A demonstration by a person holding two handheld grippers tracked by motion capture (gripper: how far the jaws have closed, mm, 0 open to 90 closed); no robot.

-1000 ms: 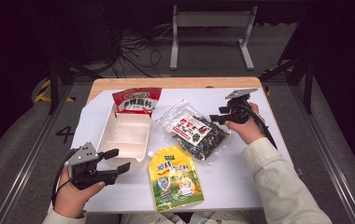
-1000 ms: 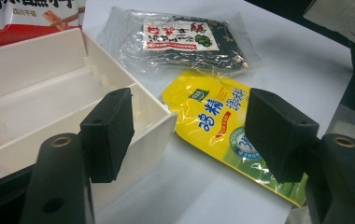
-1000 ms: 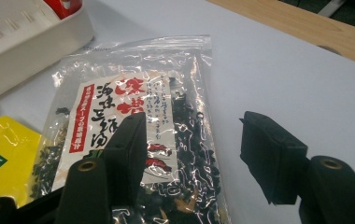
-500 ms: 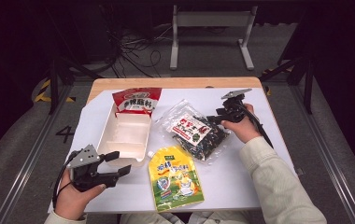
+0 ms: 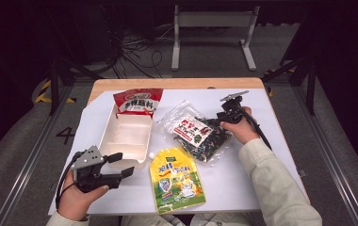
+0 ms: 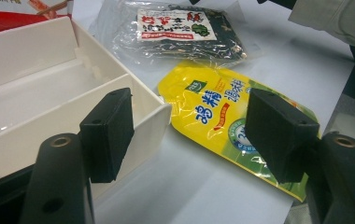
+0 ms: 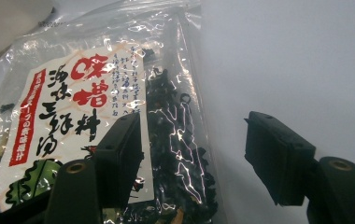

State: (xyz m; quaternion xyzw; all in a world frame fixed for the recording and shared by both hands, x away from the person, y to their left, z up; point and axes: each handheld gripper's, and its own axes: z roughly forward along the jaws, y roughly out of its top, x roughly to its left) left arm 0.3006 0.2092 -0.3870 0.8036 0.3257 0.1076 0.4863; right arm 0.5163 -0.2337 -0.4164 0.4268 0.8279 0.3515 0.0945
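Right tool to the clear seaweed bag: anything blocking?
Nothing visible. The right tool hangs open at the clear seaweed bag's right edge, one jaw over the bag and the other over bare table, with no object between tool and bag. Whether a jaw touches the film is unclear.

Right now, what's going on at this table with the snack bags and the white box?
A person holds a gripper in each hand. The right gripper is at the edge of the clear bag of dark dried food, its jaws just opened wider and straddling the bag's edge without pinching it. The left gripper hovers open by the near corner of the empty white divided box. A yellow pouch lies flat in front, and a red bag sits behind the box.
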